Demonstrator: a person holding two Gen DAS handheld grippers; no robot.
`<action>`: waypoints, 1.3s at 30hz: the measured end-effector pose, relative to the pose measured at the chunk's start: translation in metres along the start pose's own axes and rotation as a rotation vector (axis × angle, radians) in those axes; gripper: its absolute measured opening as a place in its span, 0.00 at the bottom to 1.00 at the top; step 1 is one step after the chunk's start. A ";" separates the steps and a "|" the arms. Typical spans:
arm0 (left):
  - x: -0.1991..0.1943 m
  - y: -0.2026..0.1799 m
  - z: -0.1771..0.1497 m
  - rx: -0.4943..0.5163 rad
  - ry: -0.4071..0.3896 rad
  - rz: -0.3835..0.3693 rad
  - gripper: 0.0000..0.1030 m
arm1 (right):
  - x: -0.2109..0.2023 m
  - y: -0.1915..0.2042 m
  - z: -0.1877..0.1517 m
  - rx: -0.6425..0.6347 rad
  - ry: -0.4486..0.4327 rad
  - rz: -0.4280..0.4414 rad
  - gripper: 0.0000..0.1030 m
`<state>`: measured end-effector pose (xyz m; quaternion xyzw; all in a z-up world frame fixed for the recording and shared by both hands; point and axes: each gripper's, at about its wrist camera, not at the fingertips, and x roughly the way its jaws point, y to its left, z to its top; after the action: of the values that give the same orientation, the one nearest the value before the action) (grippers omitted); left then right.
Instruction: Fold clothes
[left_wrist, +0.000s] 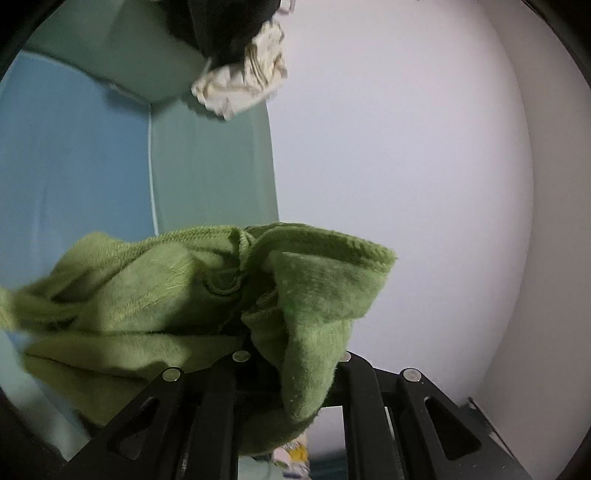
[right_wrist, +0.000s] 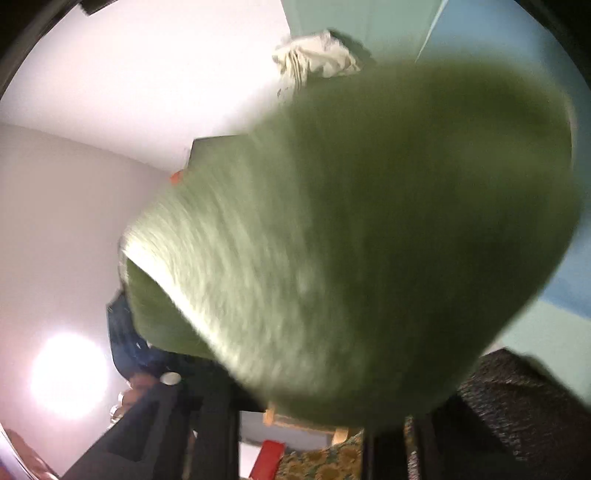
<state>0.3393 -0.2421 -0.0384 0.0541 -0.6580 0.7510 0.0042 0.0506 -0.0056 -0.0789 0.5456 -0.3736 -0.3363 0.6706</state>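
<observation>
While my left gripper (left_wrist: 291, 373) clamps the fuzzy green garment (left_wrist: 207, 295) aloft before the wall, it smothers my right gripper (right_wrist: 299, 417), whose hold I cannot tell.

Left gripper (left_wrist: 291, 373): black slotted frame, round silver screw heads; right gripper (right_wrist: 295, 406) black too.

You are in a room of a home: plain white walls (left_wrist: 388, 147) meet panels painted pale green (left_wrist: 214, 177) and blue (left_wrist: 74, 166), crumpled cream laundry (left_wrist: 243, 85) sits in view, and a sunflower-print fabric (right_wrist: 332, 461) lies below.
</observation>
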 end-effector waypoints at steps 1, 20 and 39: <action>-0.003 0.000 -0.002 -0.001 -0.012 0.002 0.10 | -0.007 0.005 0.004 0.009 -0.027 -0.007 0.14; -0.048 0.008 -0.014 0.258 -0.068 0.440 0.10 | -0.063 0.071 0.030 0.130 0.028 0.017 0.11; 0.007 0.163 0.034 0.281 0.323 0.790 0.10 | -0.016 0.020 0.078 -0.196 0.081 -0.560 0.10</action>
<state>0.3226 -0.2984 -0.1947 -0.3191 -0.5108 0.7759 -0.1878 -0.0241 -0.0262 -0.0519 0.5730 -0.1470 -0.5207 0.6156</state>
